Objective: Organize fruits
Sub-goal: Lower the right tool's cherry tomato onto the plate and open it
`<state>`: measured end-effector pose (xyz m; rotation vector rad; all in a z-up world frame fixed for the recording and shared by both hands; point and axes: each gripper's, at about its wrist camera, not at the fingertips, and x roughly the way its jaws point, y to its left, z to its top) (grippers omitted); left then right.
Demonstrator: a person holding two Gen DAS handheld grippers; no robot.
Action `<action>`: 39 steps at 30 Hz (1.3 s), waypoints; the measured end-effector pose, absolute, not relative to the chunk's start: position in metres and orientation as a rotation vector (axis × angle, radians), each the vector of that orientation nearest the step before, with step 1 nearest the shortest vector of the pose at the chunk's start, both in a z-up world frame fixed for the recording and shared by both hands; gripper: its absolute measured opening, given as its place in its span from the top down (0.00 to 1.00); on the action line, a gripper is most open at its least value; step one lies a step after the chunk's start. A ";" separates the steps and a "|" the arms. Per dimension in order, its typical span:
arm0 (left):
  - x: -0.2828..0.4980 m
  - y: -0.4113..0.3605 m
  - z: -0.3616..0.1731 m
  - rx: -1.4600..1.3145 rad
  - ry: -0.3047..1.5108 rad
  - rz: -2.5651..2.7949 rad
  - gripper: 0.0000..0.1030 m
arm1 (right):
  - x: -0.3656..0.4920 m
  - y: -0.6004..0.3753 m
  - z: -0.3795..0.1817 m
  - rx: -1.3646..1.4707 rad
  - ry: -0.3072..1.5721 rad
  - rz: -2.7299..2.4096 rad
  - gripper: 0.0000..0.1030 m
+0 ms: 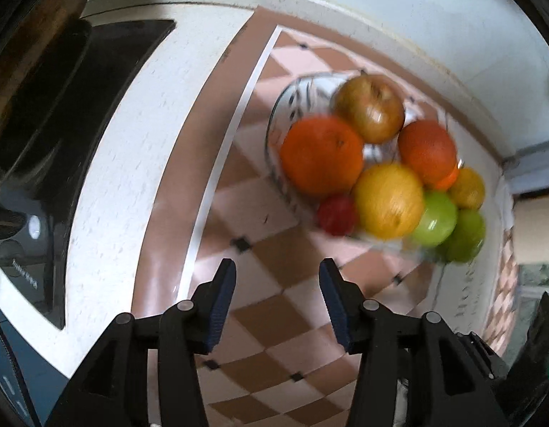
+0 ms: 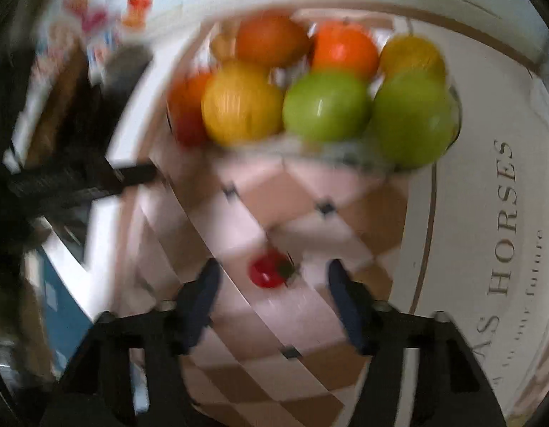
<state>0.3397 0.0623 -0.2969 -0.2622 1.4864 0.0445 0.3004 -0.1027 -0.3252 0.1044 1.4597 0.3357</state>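
Observation:
A clear glass bowl (image 1: pixel 285 106) stands on a checkered cloth and holds several fruits: a large orange (image 1: pixel 320 154), a brownish apple (image 1: pixel 370 106), a yellow fruit (image 1: pixel 388 201), green apples (image 1: pixel 436 219) and a small red fruit (image 1: pixel 336 215). My left gripper (image 1: pixel 277 277) is open and empty, short of the bowl. In the right wrist view the bowl (image 2: pixel 331 153) is ahead, blurred. My right gripper (image 2: pixel 274 277) is open, with a small red tomato (image 2: pixel 269 272) lying on the cloth between its fingers, not gripped.
The checkered cloth (image 1: pixel 274 338) covers a white speckled counter (image 1: pixel 114 178). A black appliance (image 1: pixel 36 142) stands at the left. A white board with printed lettering (image 2: pixel 495 231) lies at the right. A wall backs the counter.

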 end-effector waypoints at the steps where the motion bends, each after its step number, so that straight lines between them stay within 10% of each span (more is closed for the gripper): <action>1: 0.333 0.061 -0.301 -0.242 1.496 0.049 0.46 | 0.297 -0.098 -0.335 0.089 1.476 0.339 0.49; 2: 0.329 0.060 -0.305 -0.230 1.504 0.055 0.32 | 0.295 -0.096 -0.343 0.091 1.493 0.341 0.65; 8: 0.311 0.064 -0.322 -0.198 1.528 0.079 0.14 | 0.297 -0.105 -0.335 0.128 1.391 0.346 0.68; 28: 0.344 0.053 -0.309 -0.123 1.437 0.104 0.06 | 0.355 -0.101 -0.321 0.148 1.236 0.315 0.66; 39: 0.333 0.054 -0.296 -0.097 1.419 0.121 0.06 | 0.338 -0.139 -0.279 0.153 1.186 0.193 0.08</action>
